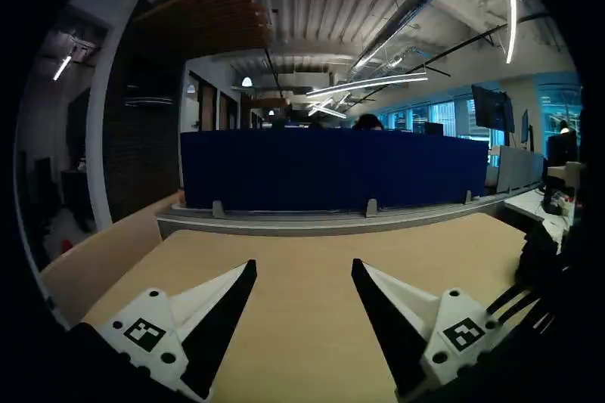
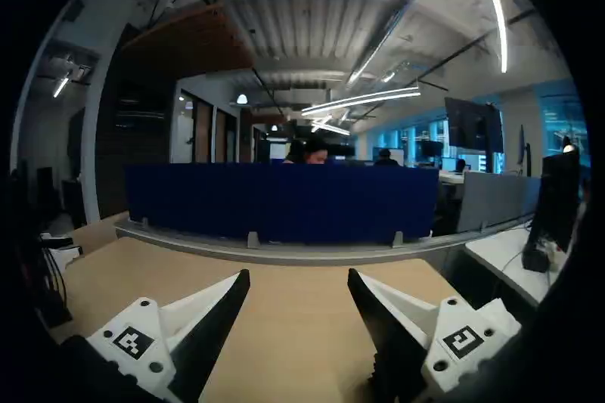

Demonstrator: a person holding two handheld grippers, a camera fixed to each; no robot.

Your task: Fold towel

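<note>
Pale wood desk (image 1: 302, 244) runs up to the blue divider (image 1: 333, 168); short of it, left gripper (image 1: 303, 263) and right gripper (image 2: 298, 273) gape, empty. Where the towel lies I cannot tell; likely soft, limp: pinch corners.

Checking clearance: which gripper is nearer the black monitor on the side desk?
Right. The right gripper hangs near the desk's right edge, the monitor large beside it; the left gripper is farther left, seeing it smaller.
</note>
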